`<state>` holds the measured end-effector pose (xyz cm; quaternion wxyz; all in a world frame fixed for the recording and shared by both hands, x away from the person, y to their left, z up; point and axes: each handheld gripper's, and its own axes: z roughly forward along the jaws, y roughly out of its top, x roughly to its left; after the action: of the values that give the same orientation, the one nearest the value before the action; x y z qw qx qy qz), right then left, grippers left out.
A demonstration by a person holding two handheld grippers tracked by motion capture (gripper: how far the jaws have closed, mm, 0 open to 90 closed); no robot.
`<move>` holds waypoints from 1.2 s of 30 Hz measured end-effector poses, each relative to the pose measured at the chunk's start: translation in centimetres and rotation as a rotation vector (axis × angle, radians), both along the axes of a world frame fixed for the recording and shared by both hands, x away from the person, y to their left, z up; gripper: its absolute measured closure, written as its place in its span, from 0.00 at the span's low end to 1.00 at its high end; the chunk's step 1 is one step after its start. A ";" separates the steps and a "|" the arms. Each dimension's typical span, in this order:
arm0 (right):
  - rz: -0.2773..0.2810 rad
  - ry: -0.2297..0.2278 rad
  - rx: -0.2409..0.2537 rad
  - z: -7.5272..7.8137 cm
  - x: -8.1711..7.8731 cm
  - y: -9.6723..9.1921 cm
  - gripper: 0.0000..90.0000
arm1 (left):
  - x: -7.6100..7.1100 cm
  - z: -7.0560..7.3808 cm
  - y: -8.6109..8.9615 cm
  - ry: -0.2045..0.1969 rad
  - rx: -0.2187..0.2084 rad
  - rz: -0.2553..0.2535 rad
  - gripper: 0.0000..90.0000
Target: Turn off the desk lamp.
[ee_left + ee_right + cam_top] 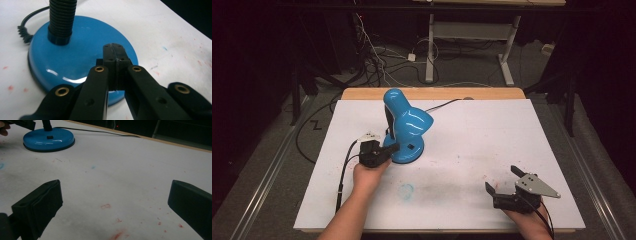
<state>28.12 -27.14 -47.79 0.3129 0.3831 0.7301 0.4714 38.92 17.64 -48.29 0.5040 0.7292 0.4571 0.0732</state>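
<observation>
A dark room with cables on the floor surrounds a counter (512,130) covered by a white, stained sheet. Left of the high view's centre, the left tongs (393,148) are closed with nothing between the jaws, their tips over the near edge of the blue lamp's (404,127) round base (75,57); whether they touch it I cannot tell. The lamp's ribbed black neck (62,20) rises from that base, and its cord (444,104) trails toward the far edge. At the lower right, the right tongs (501,183) rest wide open and empty, well apart from the lamp.
</observation>
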 end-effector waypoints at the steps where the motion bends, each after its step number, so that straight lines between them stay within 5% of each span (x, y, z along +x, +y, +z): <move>1: 0.001 -0.002 -0.001 0.0 0.0 0.0 0.00 | -0.4 0.1 0.1 -0.002 0.015 -0.003 0.98; 19: 0.006 -0.004 -0.005 0.1 -0.1 0.3 0.00 | -8.7 1.1 1.9 -0.086 0.226 -0.058 0.98; 23: 0.004 -0.003 -0.002 0.1 -0.1 0.3 0.00 | -10.5 0.2 2.0 -0.114 0.254 -0.064 0.98; 27: 0.005 -0.005 -0.007 0.1 -0.1 0.3 0.00 | -10.8 -0.2 2.1 -0.111 0.288 -0.078 0.98; 36: 0.016 0.009 -0.022 -0.3 0.1 0.9 0.00 | -10.0 -0.5 2.4 -0.092 0.252 -0.082 0.98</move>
<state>28.21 -26.22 -48.10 0.3101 0.3758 0.7398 0.4640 28.91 20.05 -48.84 0.4315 0.8005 0.3907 0.1427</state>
